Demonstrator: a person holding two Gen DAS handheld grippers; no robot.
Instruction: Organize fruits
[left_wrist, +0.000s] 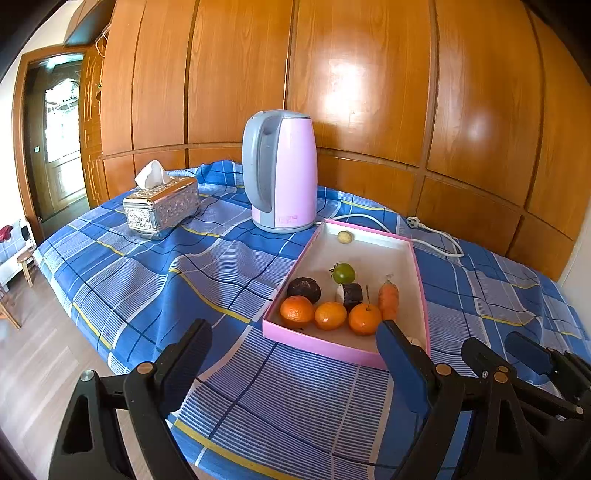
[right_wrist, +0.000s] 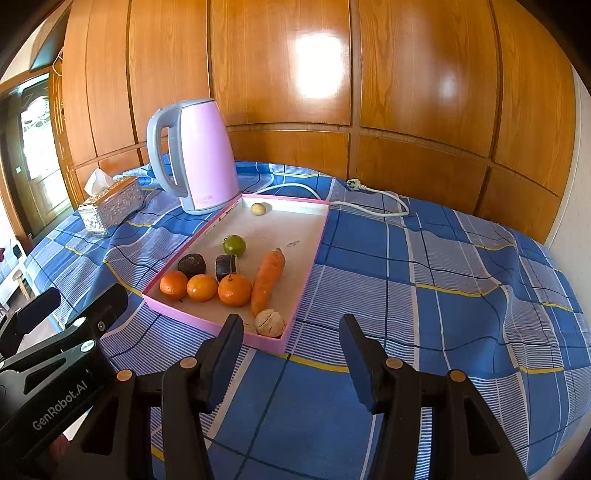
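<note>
Fruits in the pink tray (right_wrist: 299, 295) on my table's blue checked cloth (right_wrist: 424, 280), three oranges (right_wrist: 201, 287) along its near edge, carrot (right_wrist: 267, 280) beside them, my left claw (left_wrist: 291, 354) wide apart and empty, my right claw (right_wrist: 291, 343) apart, holding nothing, kettle (left_wrist: 284, 170) behind

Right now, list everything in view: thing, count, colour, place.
tray: 1, pink rim, on the checked cloth
oranges: 3, orange, in a row at the tray's near end
carrot: 1, orange, beside the oranges
dark fruits: 2, dark, behind the oranges
green fruit: 1, mid tray
pale round item: 1, beige, near corner
small pale item: 1, far end
kettle: 1, pink and grey, behind the tray
cord: 1, white, unplugged
tissue box: 1, silver, far left
left gripper: open, empty
right gripper: open, empty
</note>
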